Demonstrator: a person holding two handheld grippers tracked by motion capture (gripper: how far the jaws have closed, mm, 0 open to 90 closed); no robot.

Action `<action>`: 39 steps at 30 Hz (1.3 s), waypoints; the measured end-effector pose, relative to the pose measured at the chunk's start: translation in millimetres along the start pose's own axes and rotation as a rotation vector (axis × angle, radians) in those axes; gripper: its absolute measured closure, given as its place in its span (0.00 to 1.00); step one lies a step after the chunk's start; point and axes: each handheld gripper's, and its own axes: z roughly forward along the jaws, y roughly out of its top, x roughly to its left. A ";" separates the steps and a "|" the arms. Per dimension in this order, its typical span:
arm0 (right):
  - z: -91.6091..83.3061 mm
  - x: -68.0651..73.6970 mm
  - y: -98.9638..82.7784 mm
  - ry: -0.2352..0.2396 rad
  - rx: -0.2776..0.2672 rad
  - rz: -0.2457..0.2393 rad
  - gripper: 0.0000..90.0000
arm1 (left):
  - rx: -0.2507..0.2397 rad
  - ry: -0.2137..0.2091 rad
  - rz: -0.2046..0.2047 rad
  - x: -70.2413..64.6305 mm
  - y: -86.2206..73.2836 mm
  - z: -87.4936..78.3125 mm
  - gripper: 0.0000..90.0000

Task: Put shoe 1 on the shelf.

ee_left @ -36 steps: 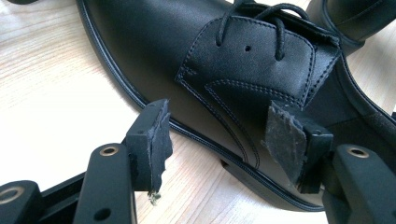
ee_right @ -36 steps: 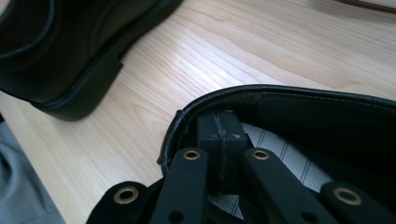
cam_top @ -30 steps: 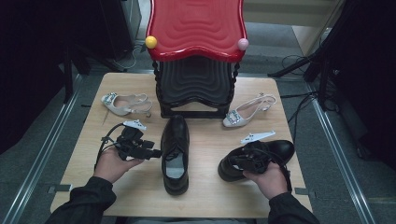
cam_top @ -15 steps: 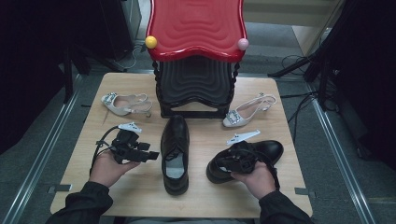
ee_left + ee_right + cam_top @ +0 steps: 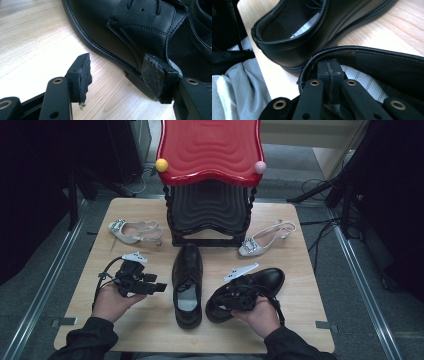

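Right gripper, in the high view, is clamped on the black shoe that lies at an angle on the right front part of the desk, close beside the second black shoe, which lies straight in the middle with its toe toward the red and black rack. One silver sandal and another silver sandal lie farther back, well apart from the hands. Both forearms come in low from the near edge; the right hand sits behind the shoe's heel, and the left gripper lies level, pointing to the middle shoe. From the left gripper view, the fingers stand apart with nothing between them, and the far one is just beside the heel of the middle shoe. Looking along the right gripper view, the jaws are together on the collar rim of the held shoe. I judge the shoe to be rather light, with smooth leather that may slip; the thin collar is soft, so the stiffer heel part seems a better place to hold.
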 end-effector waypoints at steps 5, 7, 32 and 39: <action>3.5 3.1 -0.6 0.009 0.010 -0.001 1.00 | 0.001 -0.001 0.003 0.6 1.6 1.2 0.45; 1.2 2.4 -0.7 0.008 0.000 -0.008 1.00 | 0.002 -0.004 0.003 0.1 2.6 2.5 0.45; -81.2 -33.0 -39.5 -0.230 -0.164 0.111 1.00 | 0.029 -0.035 0.035 9.2 22.9 20.0 0.44; -86.8 -49.8 -58.1 -0.285 -0.144 0.198 1.00 | 0.015 -0.029 0.057 5.7 25.6 20.6 0.44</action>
